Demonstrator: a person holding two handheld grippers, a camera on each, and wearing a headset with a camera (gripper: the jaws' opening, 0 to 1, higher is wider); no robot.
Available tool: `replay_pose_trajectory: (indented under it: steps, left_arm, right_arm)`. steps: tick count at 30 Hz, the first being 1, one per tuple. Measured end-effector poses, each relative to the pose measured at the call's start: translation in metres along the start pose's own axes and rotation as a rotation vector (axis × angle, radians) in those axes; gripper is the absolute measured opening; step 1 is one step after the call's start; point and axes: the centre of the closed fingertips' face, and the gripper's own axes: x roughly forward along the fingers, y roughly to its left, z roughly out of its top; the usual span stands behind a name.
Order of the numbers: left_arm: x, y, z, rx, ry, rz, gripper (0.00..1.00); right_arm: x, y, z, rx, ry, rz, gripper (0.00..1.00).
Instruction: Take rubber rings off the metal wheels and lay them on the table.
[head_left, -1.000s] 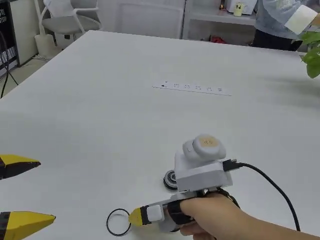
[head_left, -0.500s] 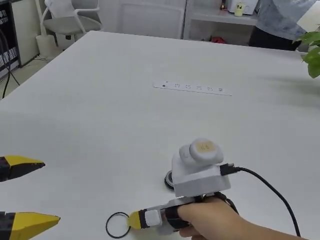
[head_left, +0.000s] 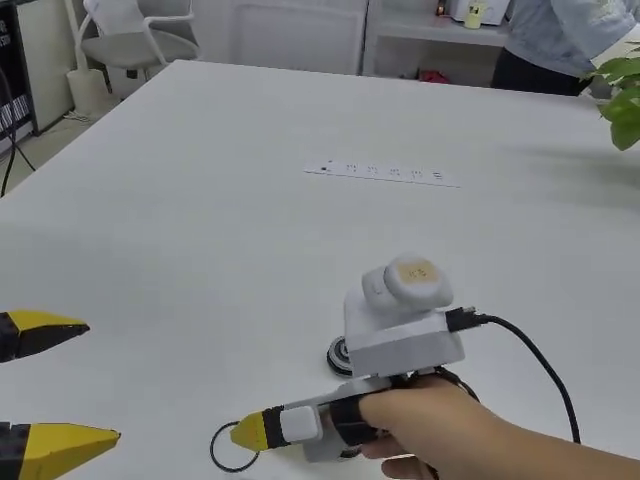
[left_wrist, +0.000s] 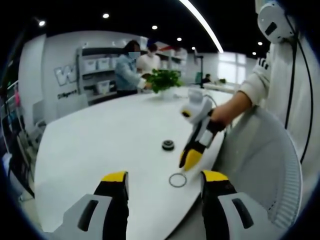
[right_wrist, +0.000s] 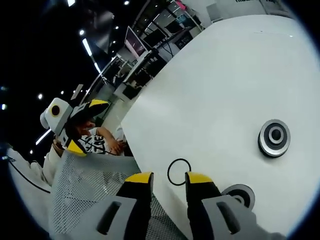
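Observation:
A thin black rubber ring (head_left: 222, 455) lies flat near the table's front edge. My right gripper (head_left: 245, 433), held in a hand, hovers with its yellow tip over the ring's right side. In the right gripper view its jaws stand slightly apart with nothing between them, and the ring (right_wrist: 179, 171) lies just beyond them. A metal wheel (head_left: 340, 355) sits behind the gripper, partly hidden; it shows whole in the right gripper view (right_wrist: 274, 136). A second grey wheel (right_wrist: 240, 195) lies beside the right jaw. My left gripper (head_left: 100, 380) waits wide open at the left, aimed at the ring (left_wrist: 177, 180).
A white power strip (head_left: 385, 172) lies mid-table. A potted plant (head_left: 625, 95) stands at the far right and a person stands behind the table. An office chair (head_left: 130, 45) is at the far left. The table's front edge runs close to the ring.
My right gripper has slid a little to the left, so its tip now covers the ring's right side. The ring, the wheel and the left gripper have stayed put.

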Motion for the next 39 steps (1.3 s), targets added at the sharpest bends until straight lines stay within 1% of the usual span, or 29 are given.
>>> replay_pose_trajectory:
  steps: [6,9,15,19,23,27,30,34,36,39]
  left_arm:
    - [0.001,0.0,0.001,0.002,0.001,-0.002,0.59]
    - [0.002,0.0,0.001,0.004,0.002,-0.003,0.59]
    - [0.003,-0.001,0.003,0.011,0.003,-0.009,0.59]
    - [0.004,-0.002,0.003,0.014,0.009,-0.013,0.59]
    - [0.005,-0.003,0.005,0.019,0.014,-0.019,0.59]
    - [0.007,-0.003,0.008,0.027,0.016,-0.023,0.59]
    - [0.009,-0.003,0.011,0.034,0.016,-0.029,0.59]
    - [0.012,-0.005,0.014,0.041,0.015,-0.04,0.6]
    - [0.013,-0.006,0.015,0.045,0.016,-0.046,0.6]
    - [0.016,-0.007,0.019,0.053,0.012,-0.055,0.59]
  right_arm:
    - [-0.018,0.002,-0.001,-0.012,0.001,0.018,0.3]
    - [-0.026,0.001,0.0,-0.025,-0.005,0.018,0.32]
    - [-0.053,0.001,0.011,-0.039,-0.061,0.029,0.35]
    - [-0.068,0.0,0.015,-0.049,-0.087,0.03,0.36]
    - [-0.088,-0.006,0.019,-0.059,-0.126,0.013,0.37]
    - [-0.105,-0.011,0.025,-0.052,-0.171,0.005,0.38]
    - [-0.118,-0.016,0.029,-0.062,-0.205,-0.005,0.38]
    - [-0.129,-0.023,0.029,-0.087,-0.228,-0.028,0.39]
    - [-0.134,-0.027,0.028,-0.112,-0.232,-0.05,0.39]
    - [-0.139,-0.032,0.025,-0.132,-0.237,-0.065,0.4]
